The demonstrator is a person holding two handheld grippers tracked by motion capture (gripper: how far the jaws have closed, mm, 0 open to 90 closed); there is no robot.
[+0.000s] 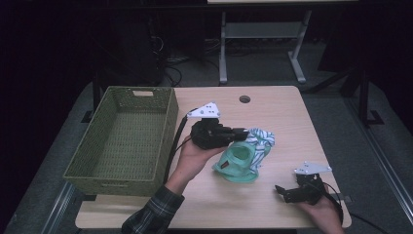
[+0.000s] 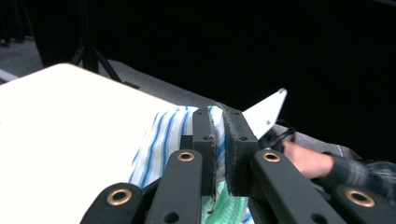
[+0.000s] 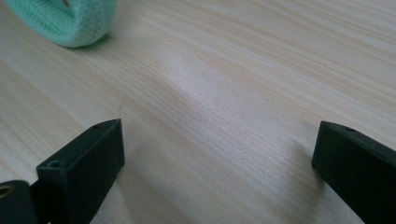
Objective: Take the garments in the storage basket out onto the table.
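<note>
My left gripper (image 1: pixel 242 132) pinches the striped cloth (image 1: pixel 260 141) mid-table (image 1: pixel 272 105), beside the basket (image 1: pixel 122 141). Soft, light, likely drapes; I'd hold a bunched fold. Right gripper (image 1: pixel 287 192) rests wide open, empty.

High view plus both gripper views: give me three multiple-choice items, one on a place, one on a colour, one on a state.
1. Where is the woven basket on the table?
A. left edge
B. right edge
C. centre

2. What colour is the knit cloth under the striped cloth?
A. red
B. mint green
C. black

3. How does the left gripper stand?
A. wide open
B. shut on the striped cloth
C. lying in the basket

1 A: it sits left of the left hand.
2 B: green knit.
3 B: cloth pinched between its fingers.
</note>
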